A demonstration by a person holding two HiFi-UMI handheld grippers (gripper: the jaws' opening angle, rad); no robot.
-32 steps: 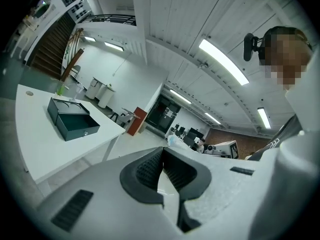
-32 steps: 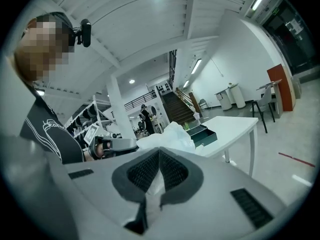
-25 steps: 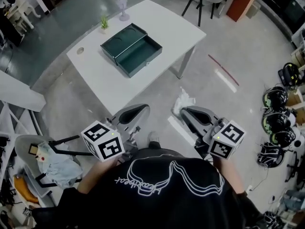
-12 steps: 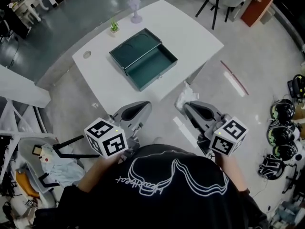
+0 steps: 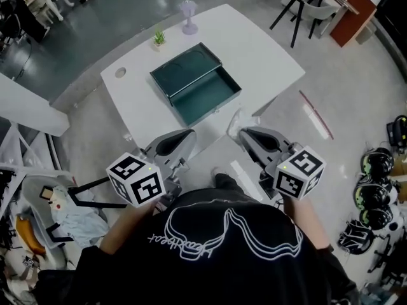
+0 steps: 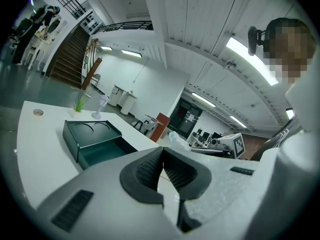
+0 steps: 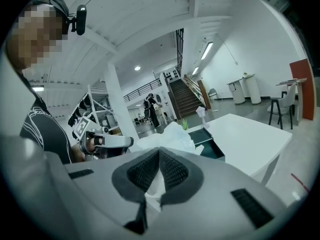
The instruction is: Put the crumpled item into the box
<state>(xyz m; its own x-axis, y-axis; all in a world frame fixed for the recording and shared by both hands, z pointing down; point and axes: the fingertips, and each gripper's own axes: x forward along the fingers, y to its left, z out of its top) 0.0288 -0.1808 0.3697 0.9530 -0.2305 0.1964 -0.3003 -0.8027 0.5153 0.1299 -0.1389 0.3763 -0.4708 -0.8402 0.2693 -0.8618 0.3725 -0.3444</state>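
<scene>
Only one crumpled paper (image 5: 240,120), sticking forward toward one green box (image 5: 197,84), is clamped by right gripper (image 5: 245,134); left gripper (image 5: 188,134) closed, empty.

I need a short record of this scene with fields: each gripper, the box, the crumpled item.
left gripper: shut, nothing between the jaws
right gripper: shut on the crumpled white item
box: dark green, open, nothing seen inside, on the white table
item in box: no, held in the air near the table's edge
</scene>
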